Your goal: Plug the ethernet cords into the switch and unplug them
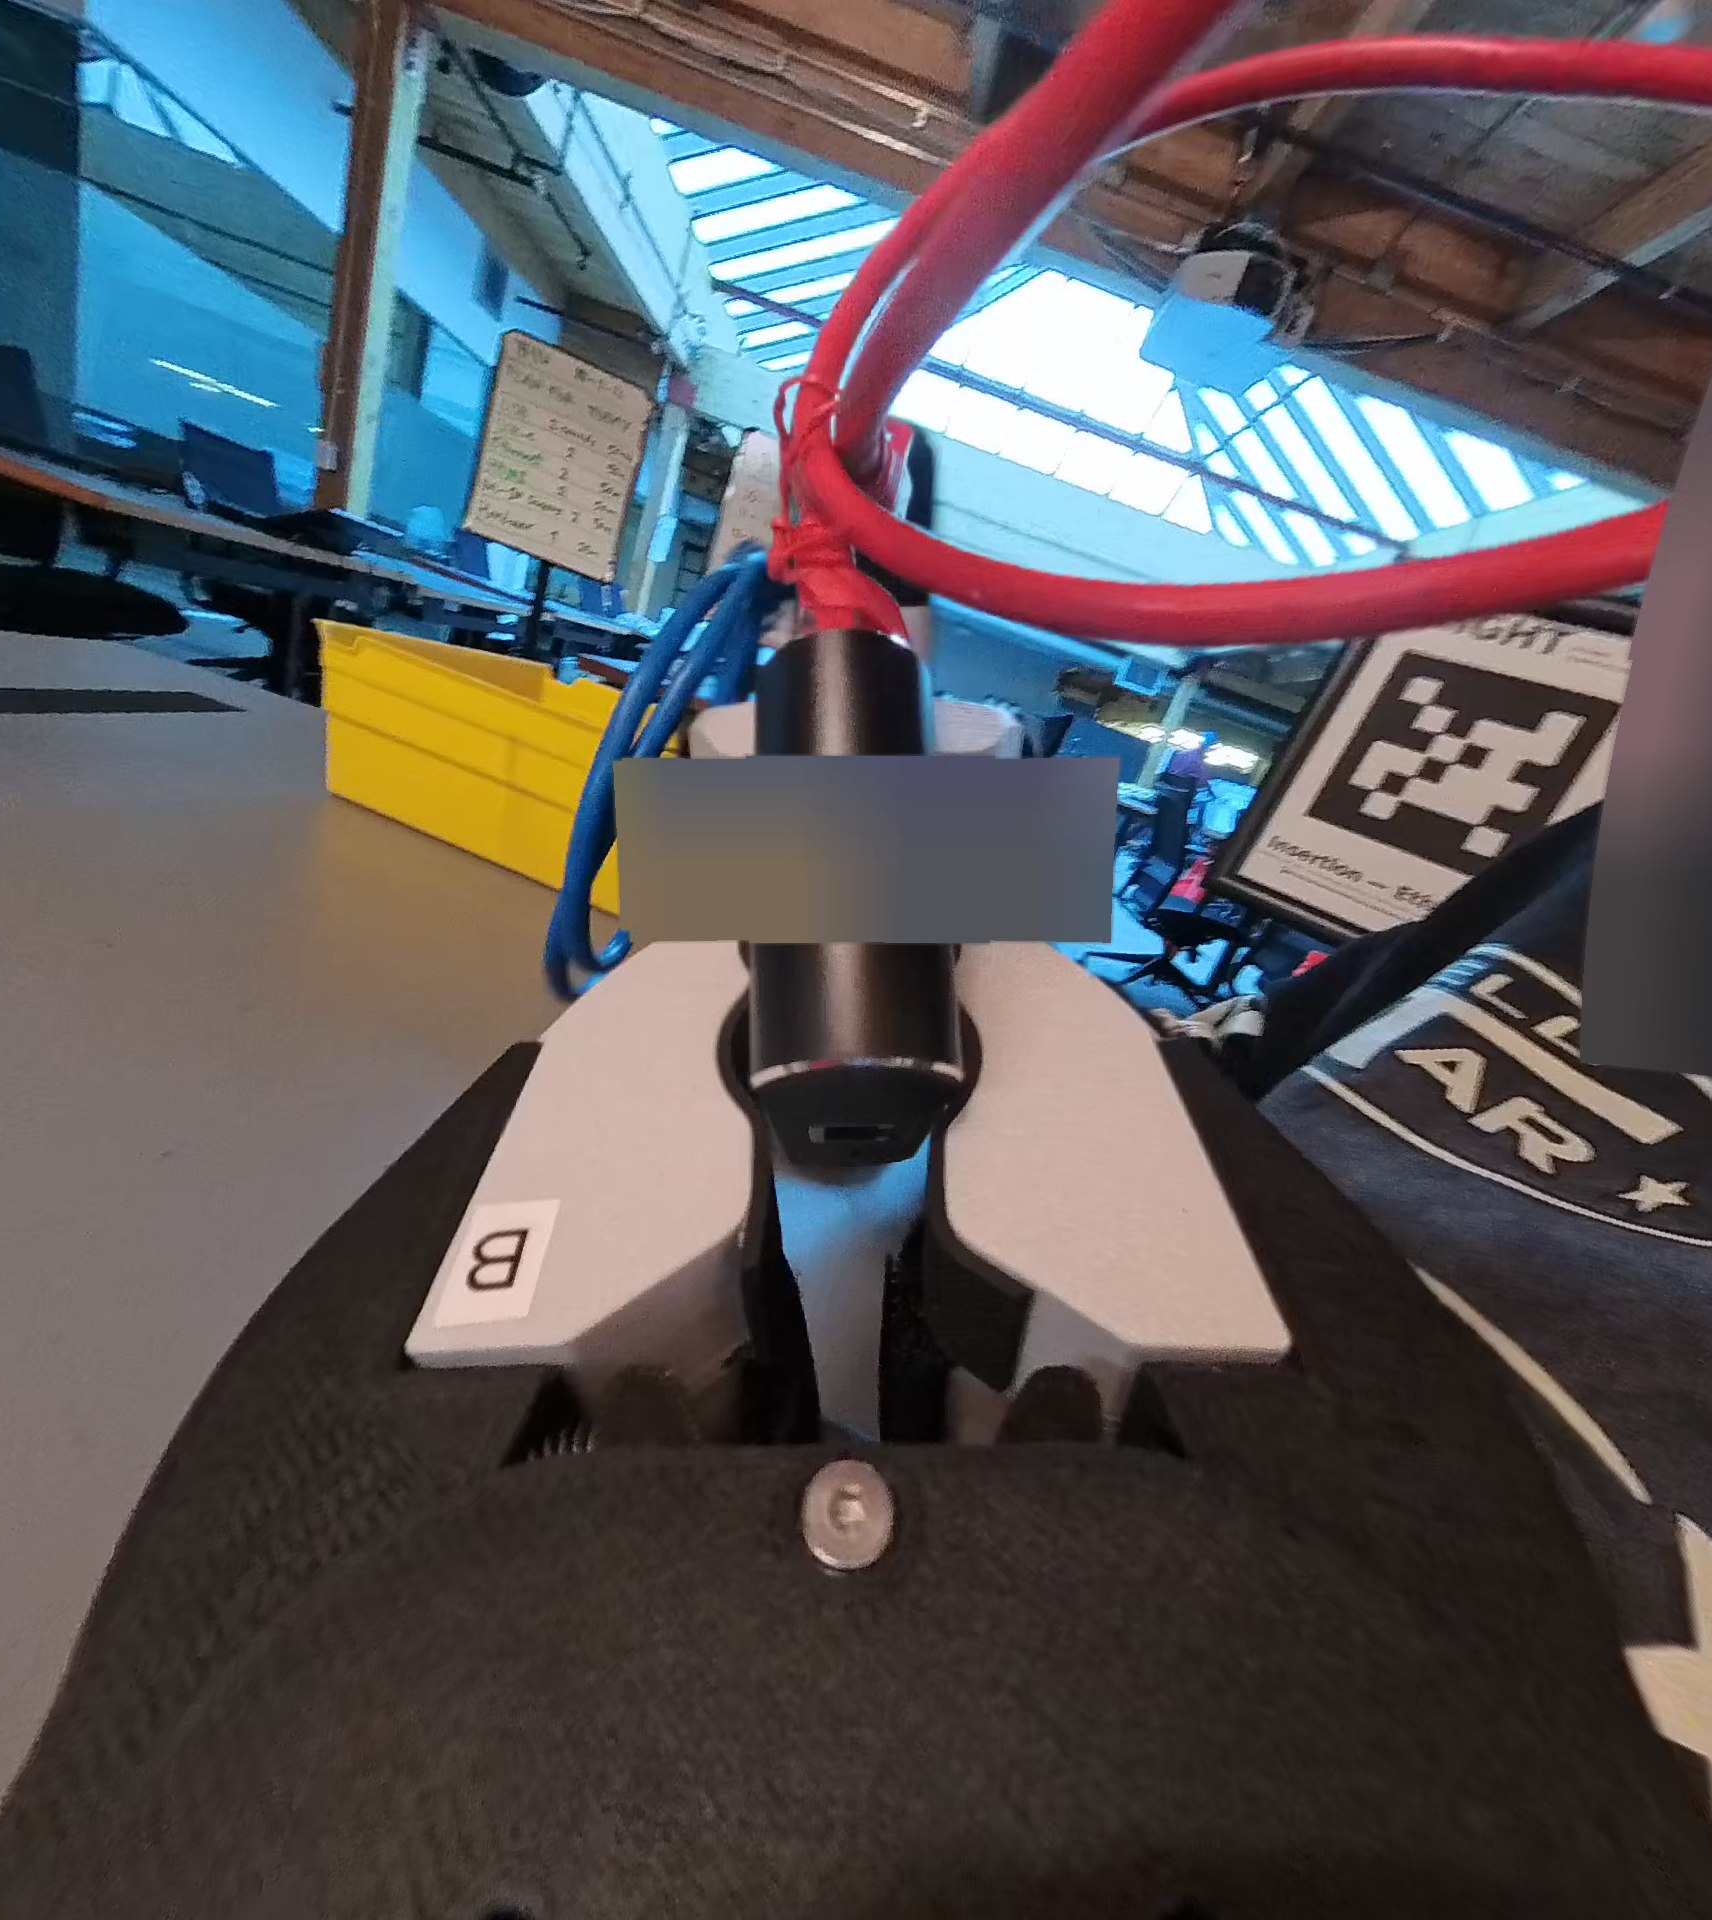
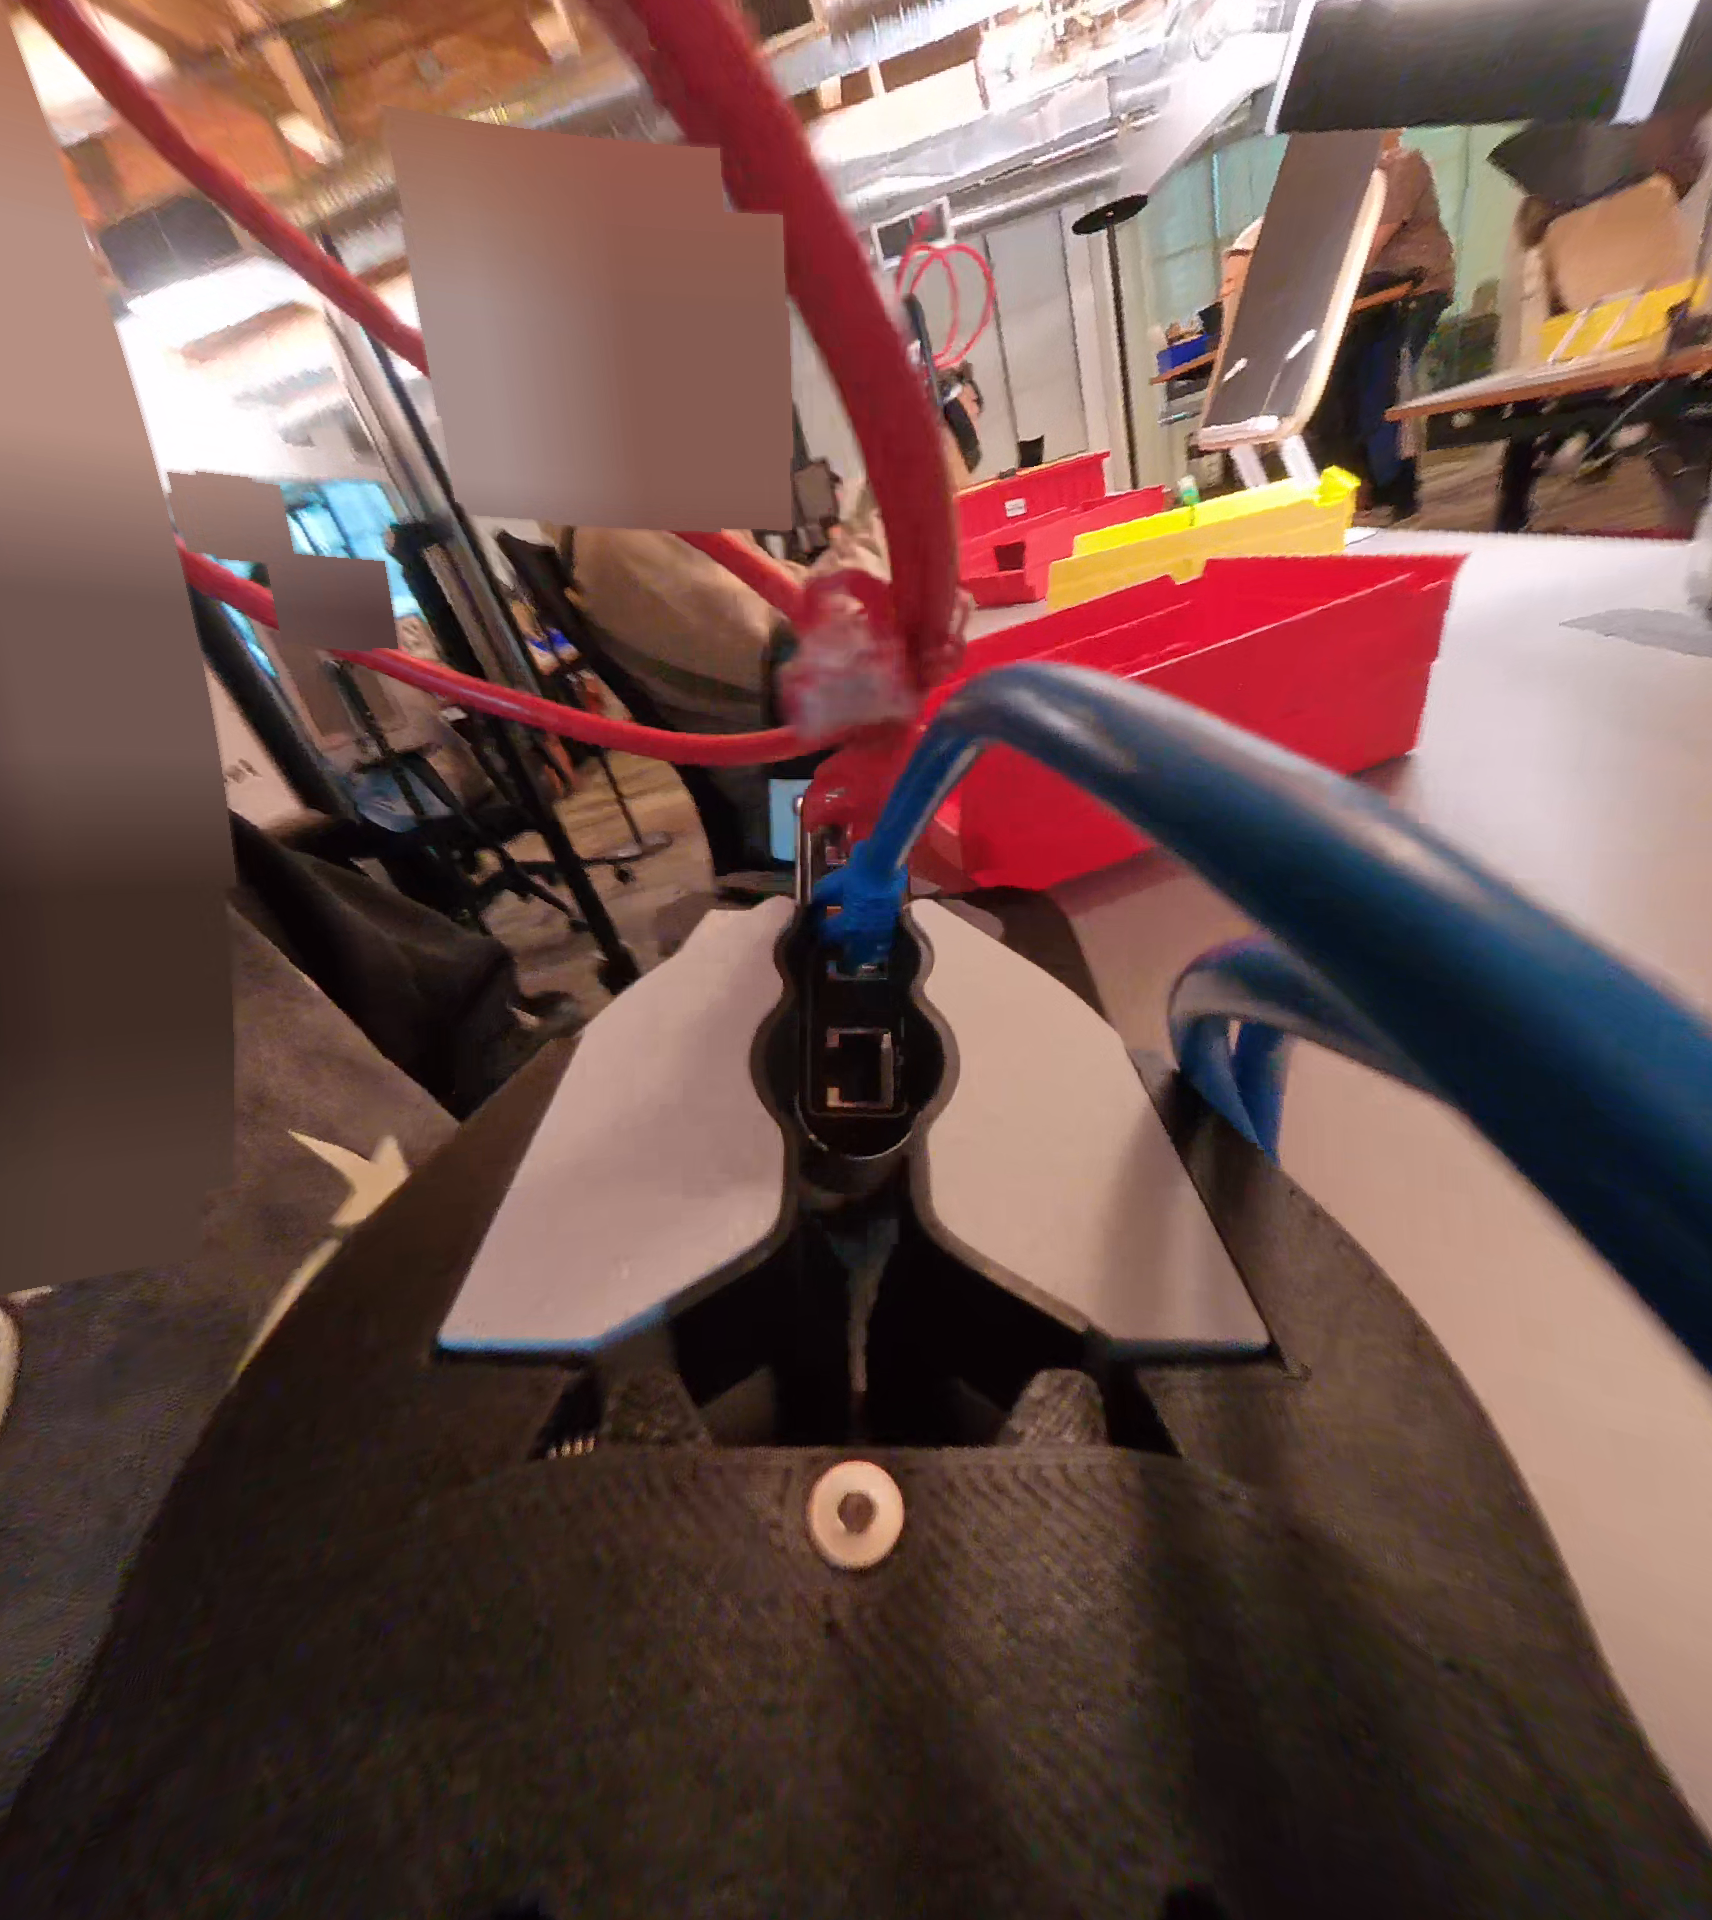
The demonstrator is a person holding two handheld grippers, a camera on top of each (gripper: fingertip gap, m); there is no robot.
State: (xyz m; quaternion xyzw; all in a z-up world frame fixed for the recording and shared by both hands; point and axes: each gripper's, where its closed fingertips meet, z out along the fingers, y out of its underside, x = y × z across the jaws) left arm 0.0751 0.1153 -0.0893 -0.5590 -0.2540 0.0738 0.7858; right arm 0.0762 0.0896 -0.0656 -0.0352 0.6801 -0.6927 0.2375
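Two cords meet the switch [image 2: 852, 1049]: the blue cord [image 2: 867, 904] is seated in a port, one port beside it is empty, and whether the red cord [image 1: 831, 582] is seated cannot be told. Left gripper [image 1: 857, 1049] and right gripper [image 2: 852, 1049] each pinch the switch from opposite sides above the tabletop [image 1: 156, 935]; unplugging probably remains.

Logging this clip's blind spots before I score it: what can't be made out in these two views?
- Switch middle, left wrist view: covered by a blur patch.
- Red cord plug seating, right wrist view: motion blur; its plug looks loose, uncertain.
- Blue cord far end, right wrist view: runs off the right edge.
- Red cord's upper loop, left wrist view: cut by the top edge.
- Ports beyond the blue plug: hidden behind it.
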